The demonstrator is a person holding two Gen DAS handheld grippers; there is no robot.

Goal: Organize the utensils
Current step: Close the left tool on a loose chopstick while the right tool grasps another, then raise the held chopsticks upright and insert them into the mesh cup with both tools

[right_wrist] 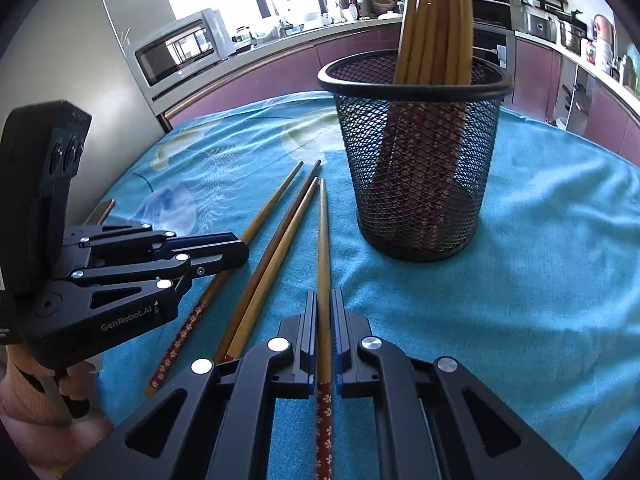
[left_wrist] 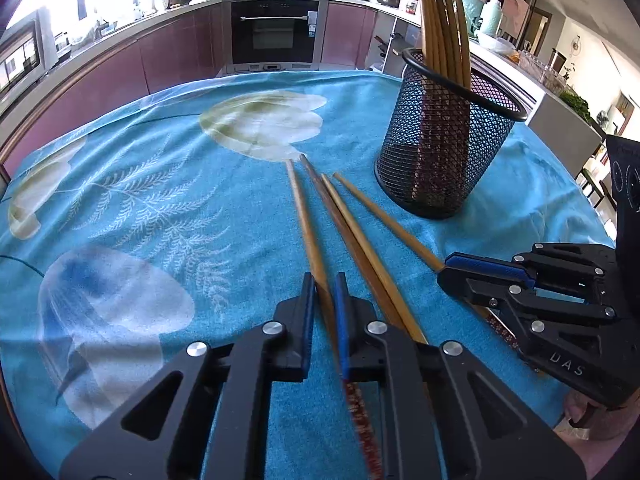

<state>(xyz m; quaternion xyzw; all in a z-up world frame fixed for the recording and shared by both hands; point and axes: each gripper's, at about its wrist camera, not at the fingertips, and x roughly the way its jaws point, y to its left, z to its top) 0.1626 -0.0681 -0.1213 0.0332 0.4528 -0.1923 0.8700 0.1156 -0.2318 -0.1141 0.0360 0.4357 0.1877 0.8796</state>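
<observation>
Several bamboo chopsticks with red patterned ends lie side by side on the blue tablecloth. My left gripper is closed around the leftmost chopstick, which lies on the cloth. My right gripper is shut on the rightmost chopstick; it also shows in the left wrist view. Two chopsticks lie loose between them. A black mesh holder stands upright beyond, holding several chopsticks; it also shows in the left wrist view.
The table's far edge borders kitchen cabinets and an oven. A microwave sits on the counter at the back left. Bare cloth lies to the right of the holder.
</observation>
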